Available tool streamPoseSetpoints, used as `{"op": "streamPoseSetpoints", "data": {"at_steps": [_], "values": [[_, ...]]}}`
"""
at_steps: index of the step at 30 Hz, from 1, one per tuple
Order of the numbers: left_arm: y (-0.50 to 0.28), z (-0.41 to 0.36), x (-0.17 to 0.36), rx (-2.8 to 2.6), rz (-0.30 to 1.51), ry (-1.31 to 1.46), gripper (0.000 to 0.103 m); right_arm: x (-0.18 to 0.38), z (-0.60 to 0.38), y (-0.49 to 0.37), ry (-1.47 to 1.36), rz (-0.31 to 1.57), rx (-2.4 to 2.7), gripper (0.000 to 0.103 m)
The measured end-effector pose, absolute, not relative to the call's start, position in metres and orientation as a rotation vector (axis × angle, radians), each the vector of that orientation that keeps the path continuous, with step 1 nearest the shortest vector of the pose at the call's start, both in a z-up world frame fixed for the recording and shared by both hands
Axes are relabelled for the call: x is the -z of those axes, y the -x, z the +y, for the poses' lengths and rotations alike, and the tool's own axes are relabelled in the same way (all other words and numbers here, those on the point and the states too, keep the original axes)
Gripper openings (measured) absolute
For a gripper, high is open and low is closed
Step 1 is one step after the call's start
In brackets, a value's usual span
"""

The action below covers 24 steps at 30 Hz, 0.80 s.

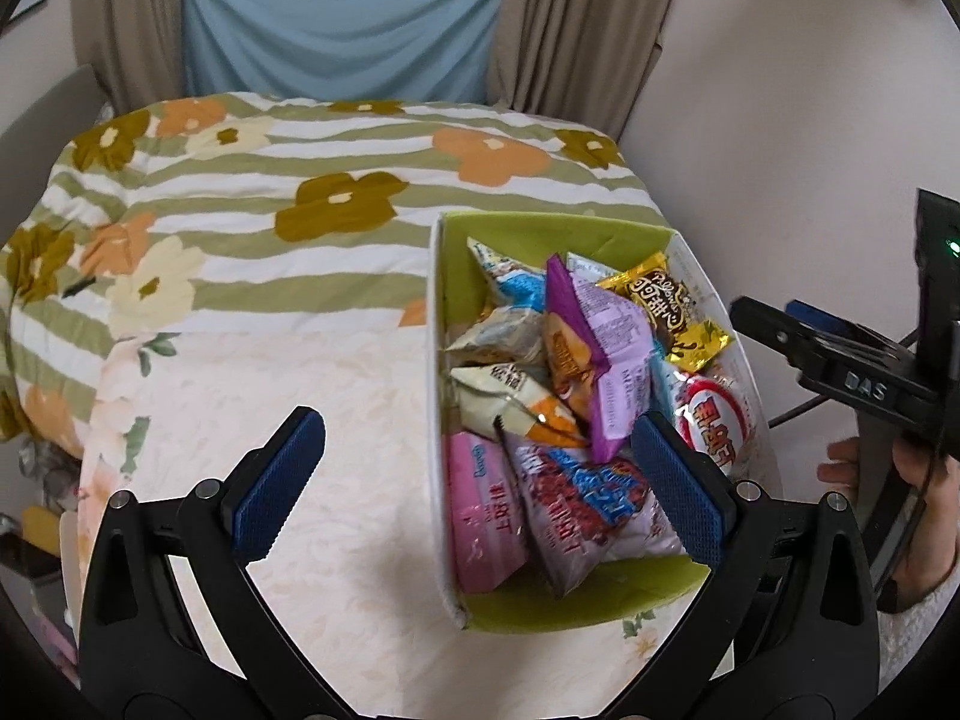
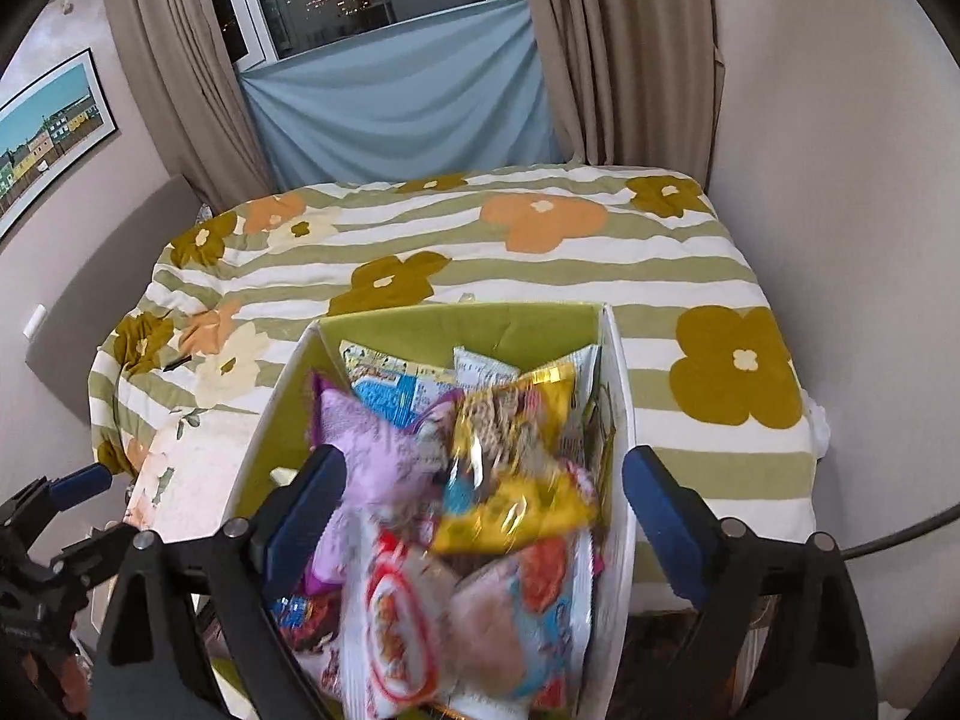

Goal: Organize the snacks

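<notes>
site: a bed (image 1: pixel 336 324) covered by a green-striped quilt with orange and olive flowers (image 2: pixel 540 222); nearer the cameras lies a pale cream floral sheet (image 1: pixel 336 480).

storage box (image 1: pixel 540 228): white outside, lime green inside, standing on the cream sheet near the quilt's edge. it is filled with snack packets piled loosely, several tilted against one another.

contents seen in the left wrist view: a purple packet (image 1: pixel 612 354) lying on top near the middle; a gold and brown packet (image 1: pixel 666 306) towards the far right; a pink packet (image 1: pixel 480 510) against the near left wall; a packet with a red ring label (image 1: pixel 717 426) at the right wall; pale blue and white packets (image 1: pixel 510 282) towards the far corner. the rest is too crowded to list.

left gripper (image 1: pixel 486 480): jaws stand wide apart, nothing between the pads. its left pad (image 1: pixel 282 474) hangs over the bare sheet, its right pad (image 1: pixel 678 486) over the box's near right part.

right gripper (image 2: pixel 480 510): jaws wide apart over the box; no packet is gripped. a yellow packet (image 2: pixel 510 468) sits between the fingers, blurred, and no pad presses on it. whether it rests on the pile cannot be told.

a person's hand (image 1: pixel 924 480) holds the right gripper's handle at the edge of the left wrist view.

background: beige curtains (image 2: pixel 180 72) either side of a blue cloth (image 2: pixel 408 96) below a window; a framed picture (image 2: pixel 48 126) on the left wall.
</notes>
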<state>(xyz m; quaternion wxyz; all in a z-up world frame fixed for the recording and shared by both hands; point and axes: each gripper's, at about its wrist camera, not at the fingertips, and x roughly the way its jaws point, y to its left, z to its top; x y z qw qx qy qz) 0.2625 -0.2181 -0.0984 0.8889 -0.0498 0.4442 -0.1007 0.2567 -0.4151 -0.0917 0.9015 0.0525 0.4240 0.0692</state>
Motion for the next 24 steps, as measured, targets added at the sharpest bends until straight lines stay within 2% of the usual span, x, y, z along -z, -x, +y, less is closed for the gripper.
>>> {"op": "streamPoseSetpoints", "data": {"at_steps": [8,16,17,18,24], "values": [[-0.227,-0.192,0.059,0.228,0.827,0.086,0.102,0.061,-0.398,-0.216,-0.123,0.83,-0.121,0.092],[-0.145,-0.146,-0.001,0.162,0.644,0.008,0.102,0.005,-0.344,-0.131,-0.073,0.695,-0.086,0.092],[-0.133,-0.14,-0.005,0.148,0.625,-0.005,0.102,0.0,-0.336,-0.119,-0.056,0.681,-0.079,0.095],[-0.123,-0.135,-0.008,0.139,0.608,-0.013,0.102,-0.004,-0.328,-0.107,-0.039,0.668,-0.07,0.103],[-0.061,-0.106,-0.015,0.107,0.542,-0.046,0.102,-0.013,-0.296,-0.045,-0.032,0.623,-0.009,0.102]]}}
